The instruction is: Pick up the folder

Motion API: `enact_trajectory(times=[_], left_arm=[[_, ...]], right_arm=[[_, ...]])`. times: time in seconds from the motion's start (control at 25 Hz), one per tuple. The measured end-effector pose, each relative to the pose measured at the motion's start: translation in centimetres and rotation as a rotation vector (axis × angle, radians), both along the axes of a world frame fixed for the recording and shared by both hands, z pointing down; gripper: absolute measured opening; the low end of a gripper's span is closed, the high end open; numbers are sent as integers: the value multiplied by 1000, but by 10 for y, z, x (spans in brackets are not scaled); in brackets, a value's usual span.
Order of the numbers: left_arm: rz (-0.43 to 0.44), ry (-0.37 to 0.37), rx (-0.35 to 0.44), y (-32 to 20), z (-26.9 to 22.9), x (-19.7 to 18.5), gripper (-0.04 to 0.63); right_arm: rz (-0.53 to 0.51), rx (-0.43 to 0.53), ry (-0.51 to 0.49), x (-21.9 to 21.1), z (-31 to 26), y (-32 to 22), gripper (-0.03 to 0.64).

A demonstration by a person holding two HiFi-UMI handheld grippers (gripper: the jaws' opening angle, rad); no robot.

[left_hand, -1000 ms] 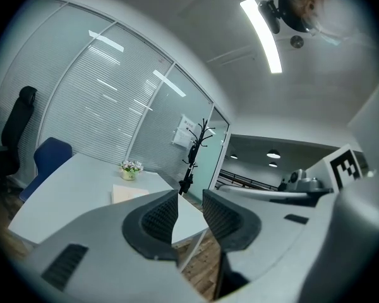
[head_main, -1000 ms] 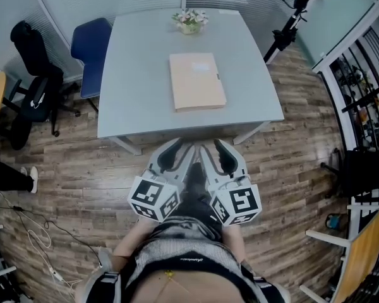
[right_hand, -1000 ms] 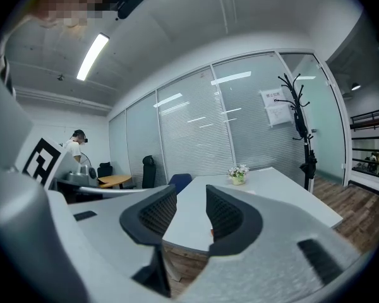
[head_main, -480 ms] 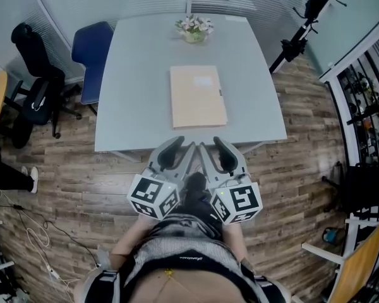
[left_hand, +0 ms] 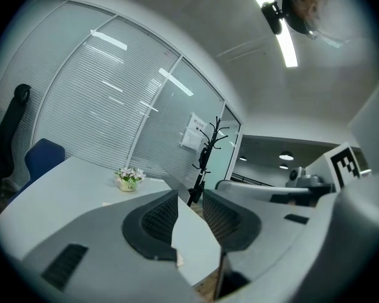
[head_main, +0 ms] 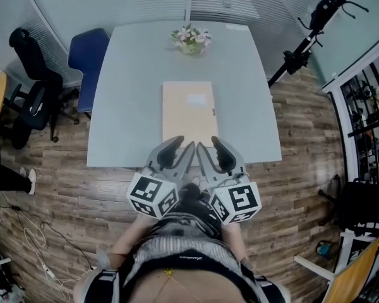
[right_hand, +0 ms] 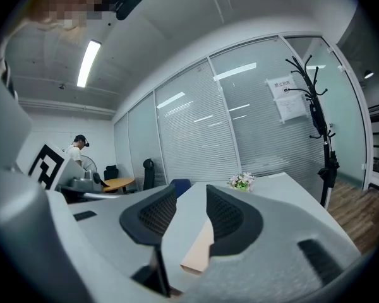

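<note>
Since the earlier frames the table [head_main: 126,93] and the folder [head_main: 189,109] on it have drawn in under the head view. The folder sat right of centre and well ahead of the tools then. Now its near edge lies at the jaw tips, as seen from above.

Head view: the tan folder lies flat in the middle of the table. Its long axis runs straight away from the person toward the flower pot [head_main: 191,38], and a short edge faces the grippers. The left gripper [head_main: 179,153] and right gripper [head_main: 212,155] sit side by side at the table's near edge. The folder is centred between them, so neither hand is clearly nearer.

Left gripper view: the jaws stand a little apart with nothing between the pads. Through the gap shows the table's right-hand corner with floor beyond. A pale sliver low in the gap may be the folder; I cannot be sure.

Right gripper view: these jaws are also slightly parted and hold nothing. The folder's near end shows low in the gap, ahead of the pads and below them, not touched.

Judging from this, the coming move turns on dropping toward that short near edge, which lies forward and down from both tools.
</note>
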State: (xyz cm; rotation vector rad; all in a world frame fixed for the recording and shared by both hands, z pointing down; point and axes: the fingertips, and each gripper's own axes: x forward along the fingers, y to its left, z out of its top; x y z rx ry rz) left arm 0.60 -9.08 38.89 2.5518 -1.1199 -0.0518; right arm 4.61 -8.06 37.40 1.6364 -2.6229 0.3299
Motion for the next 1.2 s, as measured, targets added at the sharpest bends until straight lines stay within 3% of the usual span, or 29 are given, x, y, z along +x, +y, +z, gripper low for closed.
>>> enact_trajectory(times=[0.6,1.2], left_arm=[[-135,-17,-2,-81,6,33,94],[-97,-41,18,-123,1,36,101]], right_arm=[[-116,-14,13,42,10,-86,149],[-82,-22,13,42,11,-125,150]])
